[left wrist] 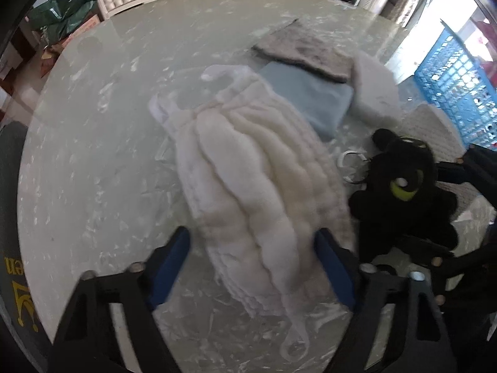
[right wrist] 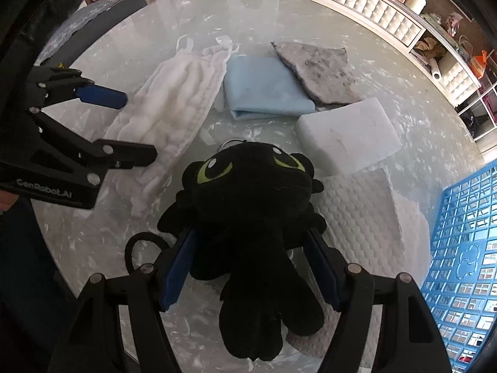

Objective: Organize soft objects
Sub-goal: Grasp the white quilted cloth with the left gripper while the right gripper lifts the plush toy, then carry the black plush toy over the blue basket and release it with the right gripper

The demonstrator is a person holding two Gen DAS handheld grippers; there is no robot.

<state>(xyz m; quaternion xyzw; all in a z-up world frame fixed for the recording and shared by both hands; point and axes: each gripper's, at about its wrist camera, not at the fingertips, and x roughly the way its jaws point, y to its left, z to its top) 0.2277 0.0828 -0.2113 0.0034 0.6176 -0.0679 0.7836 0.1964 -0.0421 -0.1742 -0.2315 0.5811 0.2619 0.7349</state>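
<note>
Right gripper (right wrist: 251, 267): jaws spread wide either side of the black plush dragon toy with green eyes (right wrist: 248, 205), not pinching it; toy lies on the pale marbled round table (right wrist: 93, 242), partly over a white embossed paper towel (right wrist: 366, 211). Blue plastic lattice basket (right wrist: 466, 264) at right edge.

Left gripper (left wrist: 253, 267): jaws spread, straddling the near end of a white ribbed fluffy cloth (left wrist: 248, 180).

Farther: folded light-blue cloth (right wrist: 261, 87), grey felt cloth (right wrist: 320, 68), white foam block (right wrist: 348, 130).
</note>
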